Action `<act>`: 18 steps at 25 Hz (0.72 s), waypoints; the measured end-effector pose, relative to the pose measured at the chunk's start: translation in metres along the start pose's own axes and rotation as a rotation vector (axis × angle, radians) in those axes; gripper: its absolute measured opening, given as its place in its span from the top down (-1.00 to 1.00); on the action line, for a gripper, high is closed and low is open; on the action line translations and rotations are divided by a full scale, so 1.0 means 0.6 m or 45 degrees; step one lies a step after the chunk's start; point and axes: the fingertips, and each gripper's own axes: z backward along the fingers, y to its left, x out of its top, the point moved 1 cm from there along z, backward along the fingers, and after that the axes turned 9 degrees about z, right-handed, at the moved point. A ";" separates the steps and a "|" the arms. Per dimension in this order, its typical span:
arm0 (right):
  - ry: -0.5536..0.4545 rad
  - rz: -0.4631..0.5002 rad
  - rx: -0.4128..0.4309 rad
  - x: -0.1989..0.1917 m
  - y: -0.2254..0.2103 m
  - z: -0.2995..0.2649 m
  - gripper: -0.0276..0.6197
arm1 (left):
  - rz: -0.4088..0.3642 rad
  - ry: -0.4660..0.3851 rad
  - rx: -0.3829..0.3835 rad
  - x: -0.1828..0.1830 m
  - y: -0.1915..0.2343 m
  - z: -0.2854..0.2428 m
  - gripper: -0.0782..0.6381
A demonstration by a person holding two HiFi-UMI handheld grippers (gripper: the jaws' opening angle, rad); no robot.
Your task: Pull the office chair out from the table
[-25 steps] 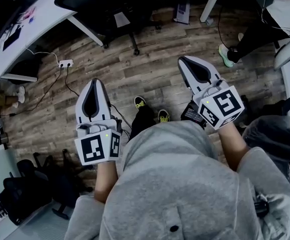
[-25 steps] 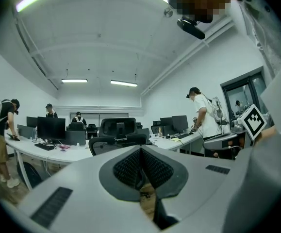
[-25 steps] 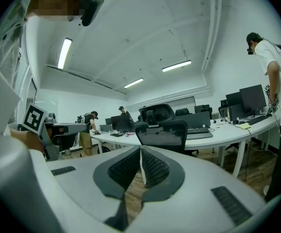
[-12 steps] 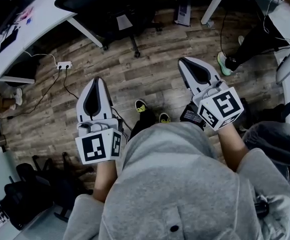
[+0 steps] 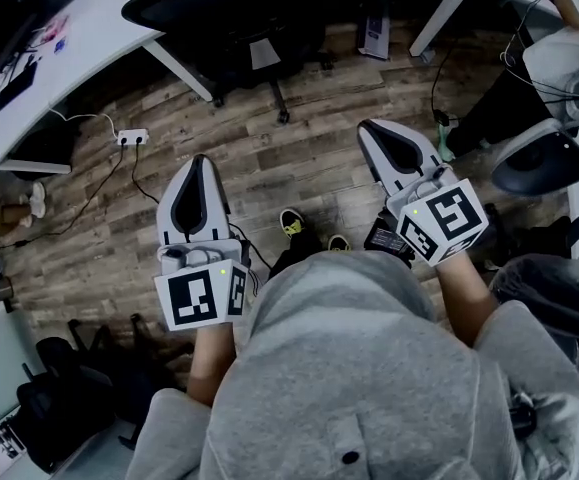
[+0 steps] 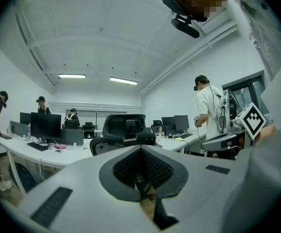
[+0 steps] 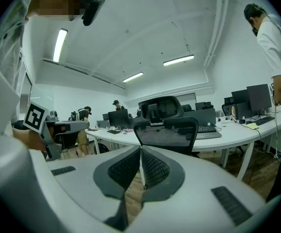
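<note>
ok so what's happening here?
A person holds the left claw and the right claw, both shut and empty, pointed towards the black mesh-backed office chair. The chair sits tucked under the curved white desk, ahead of both claws and apart from them. Nothing has been gripped yet.

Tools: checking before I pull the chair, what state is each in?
Left tool: closed, holding nothing.
Right tool: closed, holding nothing.
</note>
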 end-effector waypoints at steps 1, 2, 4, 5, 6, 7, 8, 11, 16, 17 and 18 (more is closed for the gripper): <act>0.006 0.004 0.001 0.001 0.003 -0.008 0.81 | 0.002 0.002 -0.002 0.000 0.009 -0.003 0.75; 0.012 0.009 0.001 0.003 0.007 -0.016 0.81 | 0.006 0.004 -0.004 0.000 0.018 -0.006 0.75; 0.023 0.014 0.002 0.007 0.014 -0.032 0.81 | 0.017 0.009 -0.010 0.000 0.036 -0.014 0.75; 0.028 0.017 0.002 0.008 0.017 -0.040 0.81 | 0.022 0.013 -0.014 -0.001 0.044 -0.018 0.75; 0.034 0.021 0.003 0.009 0.022 -0.048 0.81 | 0.026 0.017 -0.018 -0.002 0.052 -0.020 0.75; 0.040 0.025 0.004 0.010 0.027 -0.056 0.81 | 0.028 0.021 -0.022 -0.004 0.059 -0.023 0.75; 0.045 0.032 0.005 0.010 0.032 -0.064 0.81 | 0.029 0.024 -0.026 -0.005 0.067 -0.025 0.75; 0.056 0.052 0.008 0.012 0.044 -0.087 0.81 | 0.035 0.028 -0.037 -0.009 0.089 -0.032 0.75; 0.071 0.090 0.025 0.021 0.065 -0.121 0.81 | 0.046 0.020 -0.045 -0.006 0.123 -0.042 0.75; 0.073 0.099 0.028 0.023 0.069 -0.125 0.81 | 0.050 0.019 -0.046 -0.005 0.128 -0.042 0.75; 0.074 0.105 0.030 0.025 0.072 -0.128 0.81 | 0.053 0.017 -0.046 -0.005 0.133 -0.042 0.75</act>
